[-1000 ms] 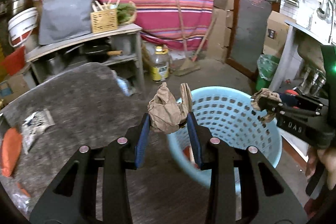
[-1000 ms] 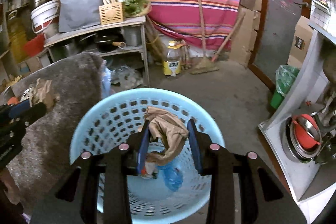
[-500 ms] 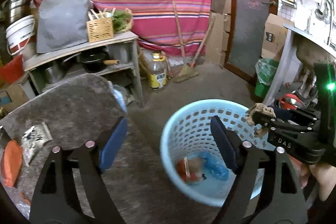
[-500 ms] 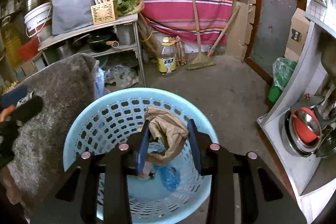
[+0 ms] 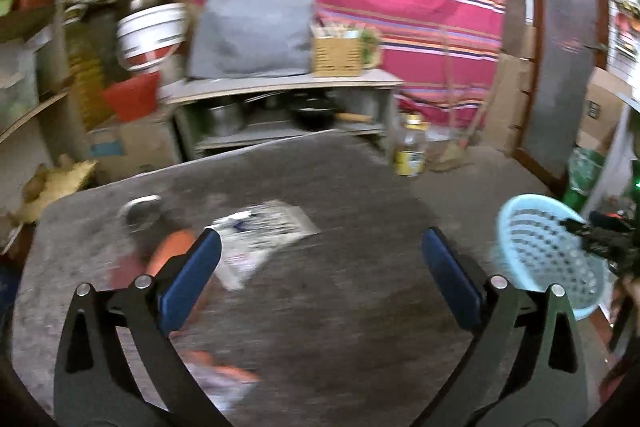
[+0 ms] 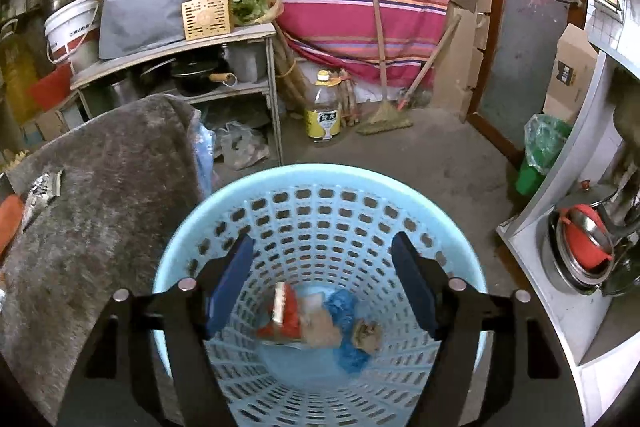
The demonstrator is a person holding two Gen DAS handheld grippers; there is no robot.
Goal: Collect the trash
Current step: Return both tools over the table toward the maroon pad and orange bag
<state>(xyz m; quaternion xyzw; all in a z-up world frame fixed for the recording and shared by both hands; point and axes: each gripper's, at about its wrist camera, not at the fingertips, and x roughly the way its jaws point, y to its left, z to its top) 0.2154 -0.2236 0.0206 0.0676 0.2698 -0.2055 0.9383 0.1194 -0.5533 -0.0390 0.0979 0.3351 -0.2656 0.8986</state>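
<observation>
Both sets of jaws were opening with nothing between them: the left gripper (image 5: 320, 259) spread wide above the grey-covered table (image 5: 360, 307), the right gripper (image 6: 322, 279) parting over the mouth of the light-blue basket (image 6: 320, 179). At the bottom of the basket lay the collected trash: a red packet (image 6: 286, 311), a crumpled brown paper (image 6: 320, 331), a blue wrapper (image 6: 344, 307) and a small brown wad (image 6: 368, 335). On the table, trash was still waiting: a flat silver-and-white printed wrapper (image 5: 260, 231) just ahead of the left fingers, an orange packet (image 5: 168, 247) beside it and partly hidden by the left finger, and a blurred orange-and-white scrap (image 5: 224, 375) nearer the camera. The step in hand looked like the return from drop-off to the next pickup. The left view was smeared, so exact edges were hard to place. The next move would probably call for lowering the left gripper onto the printed wrapper, which lay flat and thin, so one finger would have to slide under an edge or pinch a raised fold.
</observation>
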